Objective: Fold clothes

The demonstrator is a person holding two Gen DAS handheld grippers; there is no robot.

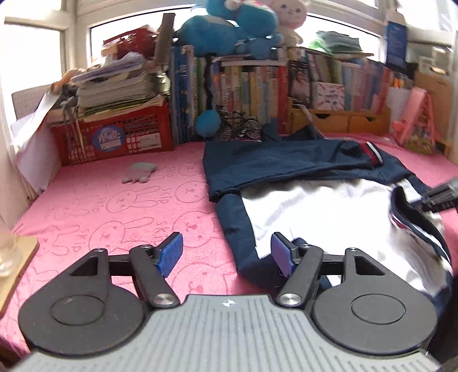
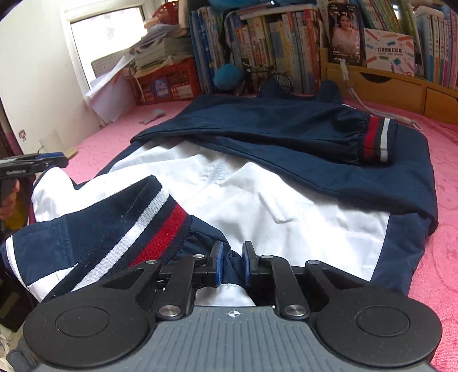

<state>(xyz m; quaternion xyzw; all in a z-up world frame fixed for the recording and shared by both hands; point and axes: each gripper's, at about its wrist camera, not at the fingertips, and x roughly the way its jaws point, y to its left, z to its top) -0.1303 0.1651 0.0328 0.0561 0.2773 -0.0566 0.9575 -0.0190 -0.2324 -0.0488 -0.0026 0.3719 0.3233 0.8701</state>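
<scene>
A navy and white jacket (image 1: 315, 206) (image 2: 286, 200) lies spread on the pink bunny-print blanket (image 1: 114, 206). Its far sleeve is folded across the body and ends in a red and white striped cuff (image 2: 375, 140). The near sleeve, with its striped cuff (image 2: 154, 226), is bunched up and lifted. My right gripper (image 2: 232, 257) is shut on the navy fabric just behind that cuff; it shows blurred at the right edge of the left wrist view (image 1: 440, 194). My left gripper (image 1: 226, 246) is open over the jacket's left hem, holding nothing. A hand carries it at the left edge of the right wrist view (image 2: 37, 164).
A red crate (image 1: 120, 134) piled with papers, a row of books (image 1: 286, 83), plush toys (image 1: 229, 25) and a model bicycle (image 1: 240, 126) line the back. A small grey toy (image 1: 138, 173) lies on the blanket. A wooden board (image 1: 17, 257) with a glass sits at the left.
</scene>
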